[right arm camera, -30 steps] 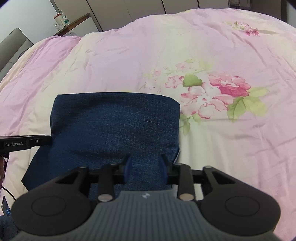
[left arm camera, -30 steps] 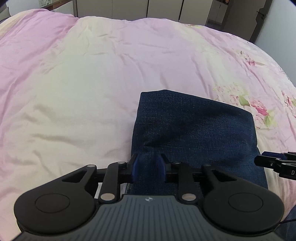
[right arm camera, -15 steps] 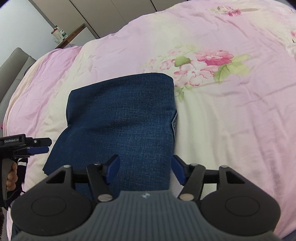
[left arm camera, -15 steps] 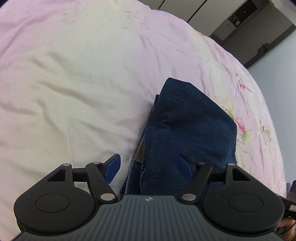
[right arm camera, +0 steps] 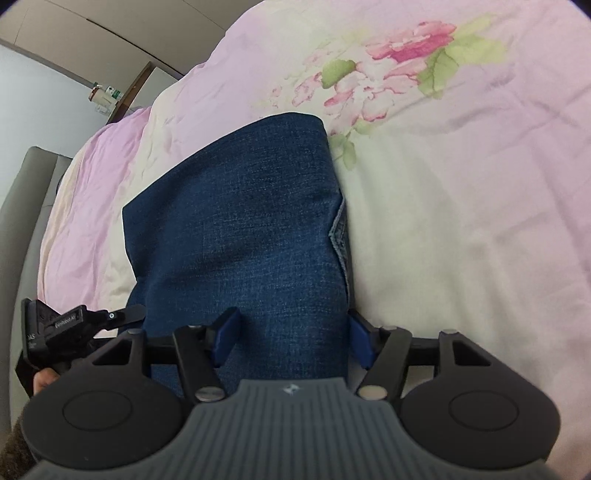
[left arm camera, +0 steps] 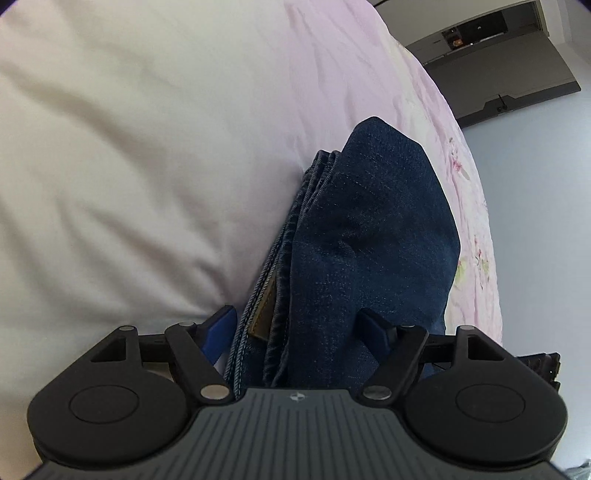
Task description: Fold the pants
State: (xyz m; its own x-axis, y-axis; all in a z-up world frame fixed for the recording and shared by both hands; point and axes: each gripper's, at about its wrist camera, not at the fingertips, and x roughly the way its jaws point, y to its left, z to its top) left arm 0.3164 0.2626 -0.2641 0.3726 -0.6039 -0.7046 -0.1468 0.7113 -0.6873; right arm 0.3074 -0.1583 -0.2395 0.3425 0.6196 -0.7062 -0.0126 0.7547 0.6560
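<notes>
Dark blue denim pants [left arm camera: 373,229] lie folded into a thick rectangle on the pink and cream bedspread [left arm camera: 129,147]; they also show in the right wrist view [right arm camera: 243,229]. My left gripper [left arm camera: 299,325] is open, its blue pads astride the stacked layers at the bundle's left near edge, where a brown leather label shows. My right gripper [right arm camera: 291,332] is open, its pads astride the bundle's right near edge. The left gripper shows at the left in the right wrist view [right arm camera: 74,325].
The bedspread [right arm camera: 461,221] has a pink flower print [right arm camera: 399,62] beyond the pants. A grey headboard or sofa [right arm camera: 22,206] stands at the left. Cabinets and a dark doorway [left arm camera: 480,33] lie beyond the bed.
Both grippers were shut on the pants' near edge a second ago and have opened. Both have tilted and dropped lower and closer to the bundle's near corners.
</notes>
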